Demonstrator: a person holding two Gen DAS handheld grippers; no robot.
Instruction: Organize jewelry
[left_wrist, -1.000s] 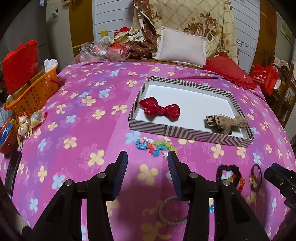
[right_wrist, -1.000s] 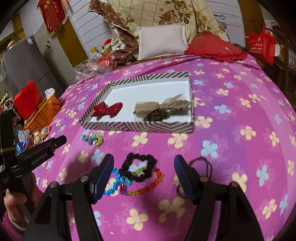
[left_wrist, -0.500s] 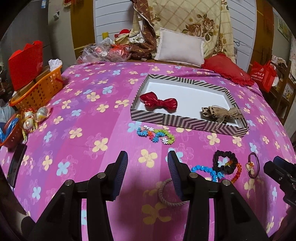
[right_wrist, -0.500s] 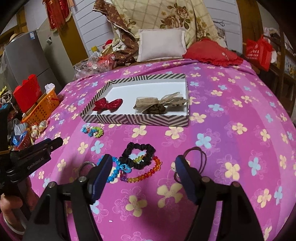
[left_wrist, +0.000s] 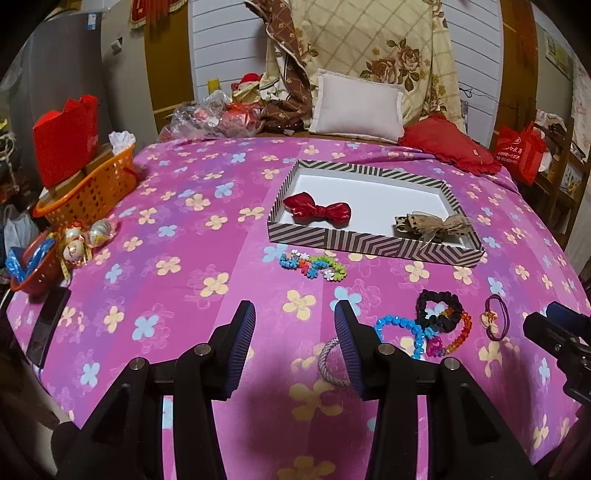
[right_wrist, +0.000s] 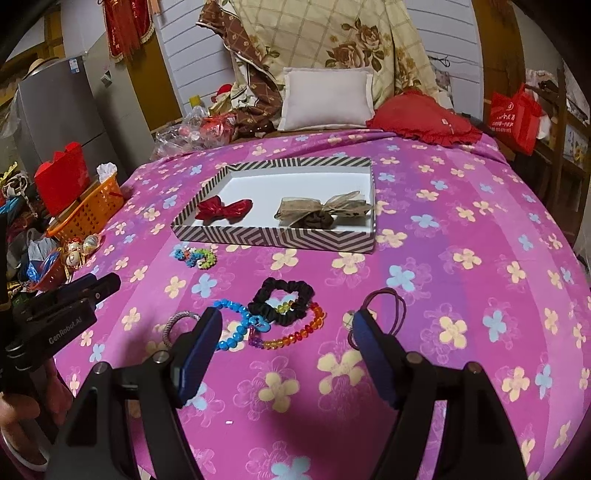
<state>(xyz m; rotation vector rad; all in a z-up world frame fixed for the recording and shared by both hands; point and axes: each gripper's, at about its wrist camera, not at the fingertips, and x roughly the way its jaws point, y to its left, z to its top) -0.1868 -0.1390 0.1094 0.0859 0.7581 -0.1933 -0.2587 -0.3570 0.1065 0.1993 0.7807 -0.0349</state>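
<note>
grippers are hanging over the bedspread (left_wrist: 177, 236) near its front edge – left gripper (left_wrist: 294, 323) and right gripper (right_wrist: 286, 328) both spread, pinching nothing, the right's jaws having just been widening. bracelets (right_wrist: 273, 325) are lying loose before the striped tray (right_wrist: 273, 236) – a red bow (right_wrist: 223, 209) is sitting inside.

A shallow zigzag-striped cardboard tray (right_wrist: 275, 236) on the bed holds a shiny red satin bow (right_wrist: 223, 209) and a tan ribbon bow (right_wrist: 323, 211). Near its front wall lies a multicoloured flower-bead bracelet (right_wrist: 195, 256); closer, a black scrunchie (right_wrist: 282, 297), blue bead bracelet (right_wrist: 232, 325), rainbow bead bracelet (right_wrist: 295, 332), purple hair tie (right_wrist: 384, 306) and silver bangle (right_wrist: 177, 325).
</note>
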